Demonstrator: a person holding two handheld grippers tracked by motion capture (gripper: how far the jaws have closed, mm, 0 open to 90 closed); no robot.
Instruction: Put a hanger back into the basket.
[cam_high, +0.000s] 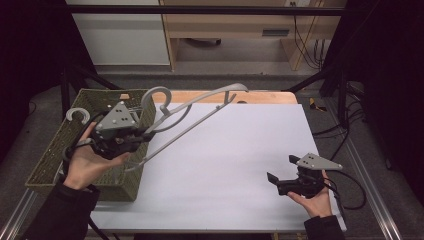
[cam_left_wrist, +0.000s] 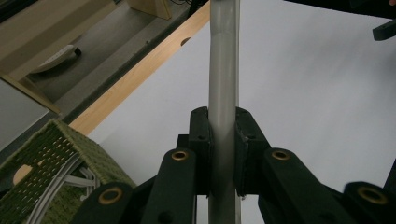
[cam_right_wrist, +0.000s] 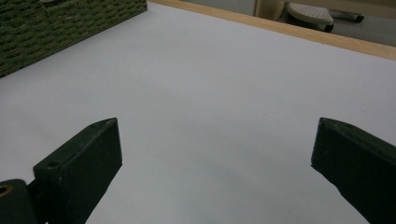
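A grey plastic hanger is held up over the left part of the table, its hook near the basket and its far end pointing right. My left gripper is shut on it. In the left gripper view the hanger's bar runs straight up between the closed jaws of the left gripper. My right gripper rests low at the table's front right, open, with nothing in it. In the right gripper view the right gripper has its jaws wide apart over the bare white surface.
A green woven basket stands at the table's left edge with more grey hangers inside. The basket sits just below my left gripper. A wooden strip runs along the table's far edge.
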